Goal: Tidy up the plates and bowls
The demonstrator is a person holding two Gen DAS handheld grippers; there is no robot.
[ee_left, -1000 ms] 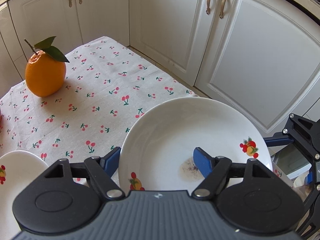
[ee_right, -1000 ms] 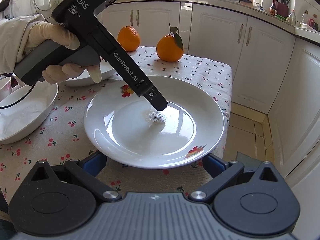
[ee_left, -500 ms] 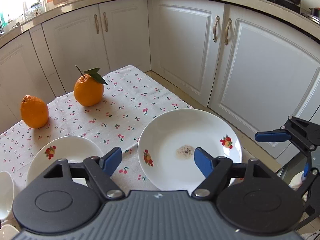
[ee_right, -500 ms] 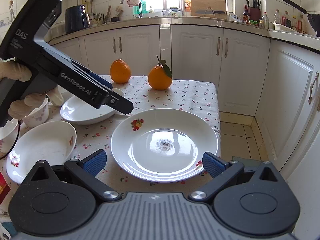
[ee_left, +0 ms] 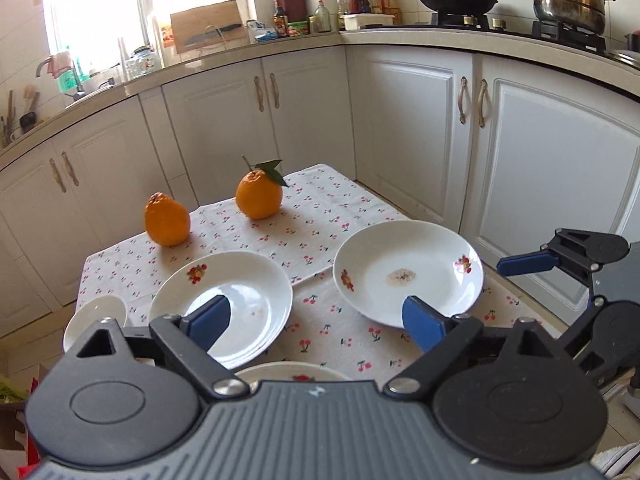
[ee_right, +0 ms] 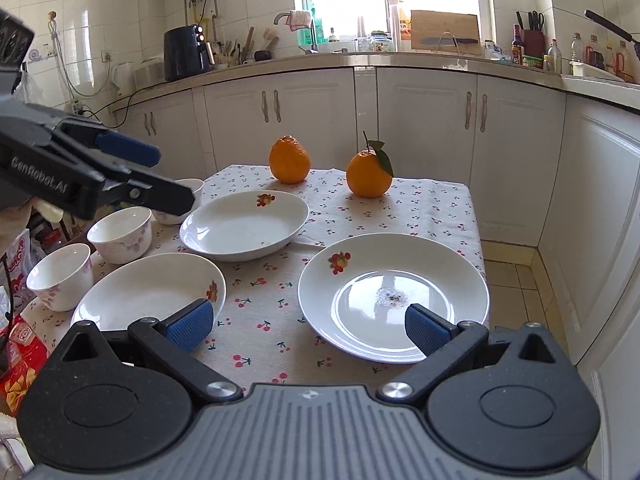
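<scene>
Hanging above the tabletop (ee_right: 440, 200) with both claws, left claw (ee_left: 316, 322) and right claw (ee_right: 308, 326), spread wide and empty, likely picking which plate to grab first, maybe the dirty plate (ee_right: 394, 296) on the right.

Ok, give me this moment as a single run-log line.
left gripper: open, empty | right gripper: open, empty | soiled plate: on table, ungrasped | stacking: not started

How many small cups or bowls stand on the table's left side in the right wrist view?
3, possibly more hidden. Nearest cup at the left edge; a floral bowl just behind it; a third bowl farther back, partly hidden behind the left gripper.
</scene>
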